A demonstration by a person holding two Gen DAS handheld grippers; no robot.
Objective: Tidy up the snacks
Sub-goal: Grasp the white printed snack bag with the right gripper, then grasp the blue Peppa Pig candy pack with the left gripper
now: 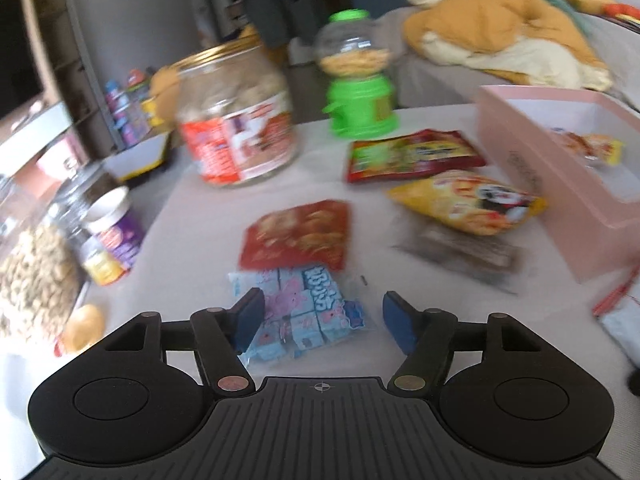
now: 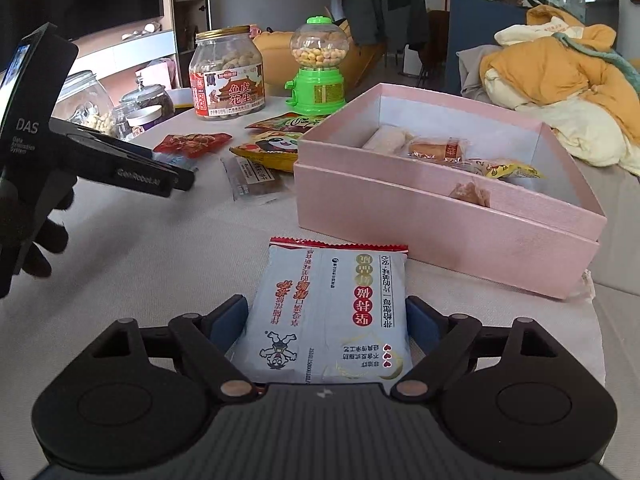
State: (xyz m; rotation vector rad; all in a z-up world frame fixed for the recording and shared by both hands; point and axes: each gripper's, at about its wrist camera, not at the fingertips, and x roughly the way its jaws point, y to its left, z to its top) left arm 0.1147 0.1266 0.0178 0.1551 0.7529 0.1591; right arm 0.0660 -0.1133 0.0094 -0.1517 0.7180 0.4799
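My left gripper [image 1: 324, 320] is open over the pale table, and a light blue candy packet [image 1: 304, 312] lies between its fingers. The left pad overlaps the packet's edge, while the right pad stands clear of it. My right gripper [image 2: 326, 320] is open around a pale blue snack packet with a red top edge [image 2: 328, 308], which lies flat on the table. Its pads sit close to the packet's two sides. Just beyond stands an open pink box [image 2: 440, 208] holding several wrapped snacks. In the left wrist view the pink box [image 1: 540, 184] is at the right.
Loose snacks lie mid-table: a red packet [image 1: 298, 236], a yellow bag [image 1: 468, 204], a red-green bag [image 1: 412, 154] and a dark bar [image 2: 252, 178]. A peanut jar [image 2: 228, 76], a green candy dispenser [image 2: 318, 68] and glass jars [image 2: 146, 102] stand behind. A gloved hand [image 2: 44, 240] holds the left gripper.
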